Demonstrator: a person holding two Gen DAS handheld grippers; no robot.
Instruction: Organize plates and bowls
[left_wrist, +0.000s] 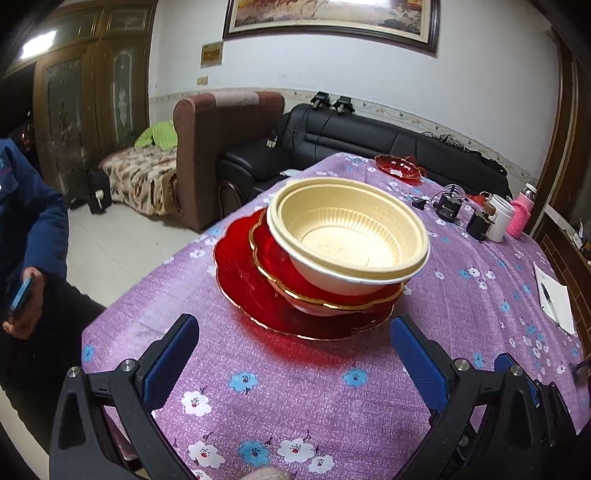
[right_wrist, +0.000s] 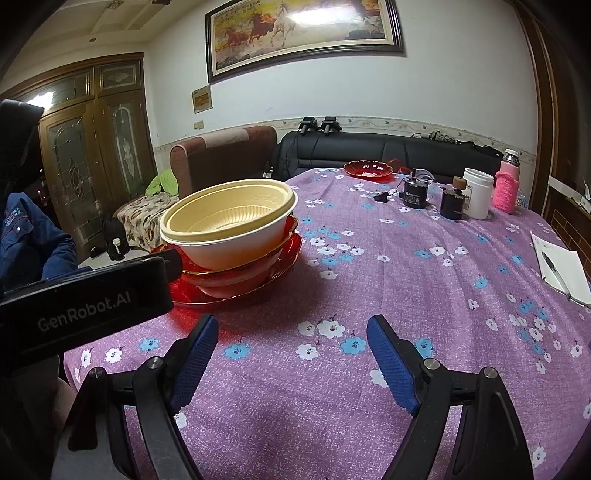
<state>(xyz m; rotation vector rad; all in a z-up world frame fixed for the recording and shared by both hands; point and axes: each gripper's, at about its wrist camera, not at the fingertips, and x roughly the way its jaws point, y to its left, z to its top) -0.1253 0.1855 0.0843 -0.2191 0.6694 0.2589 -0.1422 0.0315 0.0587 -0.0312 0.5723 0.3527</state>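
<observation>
Left wrist: cream bowl (left_wrist: 347, 240) atop red plates (left_wrist: 258, 295).

Both grippers spread wide, nothing held.
Left gripper (left_wrist: 291, 350): blue pads (left_wrist: 168, 363) well apart, gap empty. Right gripper (right_wrist: 291, 349): jaws equally wide, unloaded; the left unit's black body sits just to its left.

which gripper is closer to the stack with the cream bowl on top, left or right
Left. The left gripper sits open directly in front of the cream bowl stack, just short of the red plate. The right gripper, also open, is beside it, with the stack off to its left.
</observation>
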